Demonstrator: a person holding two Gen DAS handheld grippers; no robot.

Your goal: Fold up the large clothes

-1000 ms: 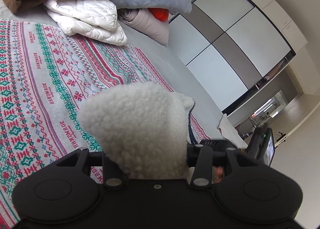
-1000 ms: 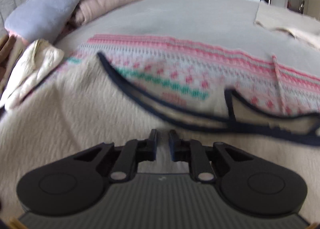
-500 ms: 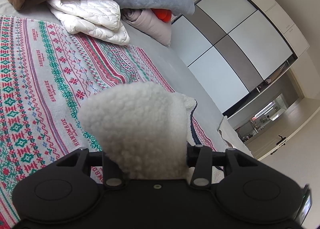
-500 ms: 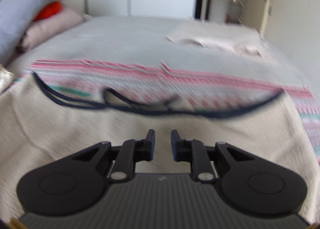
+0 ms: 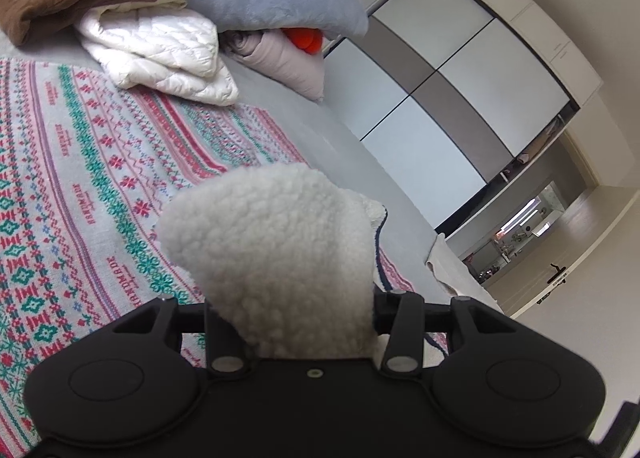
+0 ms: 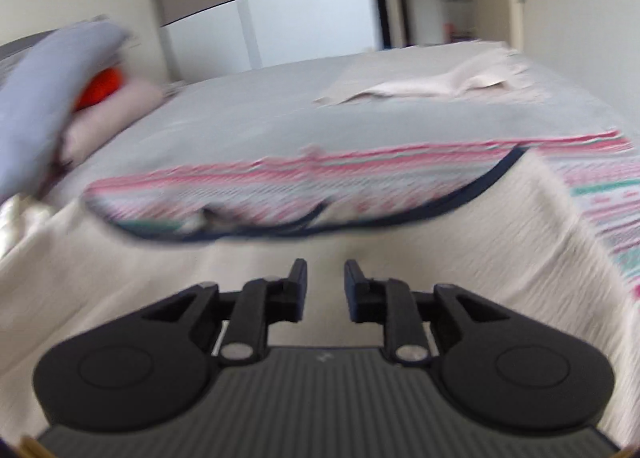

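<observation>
My right gripper (image 6: 325, 286) has swept sideways along the blanket (image 6: 360, 278) since the earlier frame: the navy-trimmed edge (image 6: 472, 194) and its far corner now sit ahead of it, and the jaws have just been opening, apart with nothing between them. I read that as reaching for the second corner. My left gripper (image 5: 290, 314) has not budged, clamped on a thick wad of the fleece underside (image 5: 276, 250), holding 1 corner up so the fold keeps its line. The blanket lies spread on the grey bed (image 6: 260, 110), patterned face (image 5: 80, 178) up in the left view, fleece side folded over in the right.
</observation>
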